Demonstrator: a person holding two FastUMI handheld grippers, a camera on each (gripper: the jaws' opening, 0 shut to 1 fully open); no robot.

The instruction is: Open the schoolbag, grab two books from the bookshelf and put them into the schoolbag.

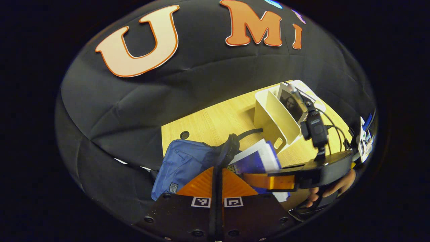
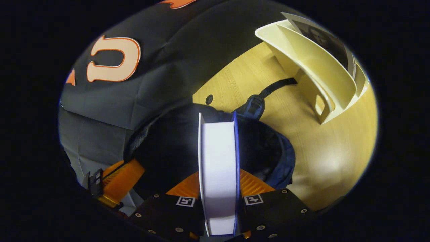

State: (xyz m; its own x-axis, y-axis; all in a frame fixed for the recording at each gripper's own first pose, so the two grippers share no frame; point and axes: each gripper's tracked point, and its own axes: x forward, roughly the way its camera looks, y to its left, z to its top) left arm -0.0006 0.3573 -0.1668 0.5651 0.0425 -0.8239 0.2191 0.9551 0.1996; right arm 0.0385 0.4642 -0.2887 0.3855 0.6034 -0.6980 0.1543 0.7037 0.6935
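We saw the right gripper (image 2: 219,188) jaws clamp the book (image 2: 218,168) above the schoolbag (image 2: 268,148), centre frame; left gripper (image 1: 216,181) jaws pinched its rim; the desk (image 2: 329,151) lay right.

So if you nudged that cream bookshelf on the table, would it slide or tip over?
The bookshelf looks like thin moulded plastic, so probably light and stiff. It holds one book leaning in a far slot, and its wide dividers sit flat on the smooth wooden table, so a low push would likely slide it; a high one might tip it.
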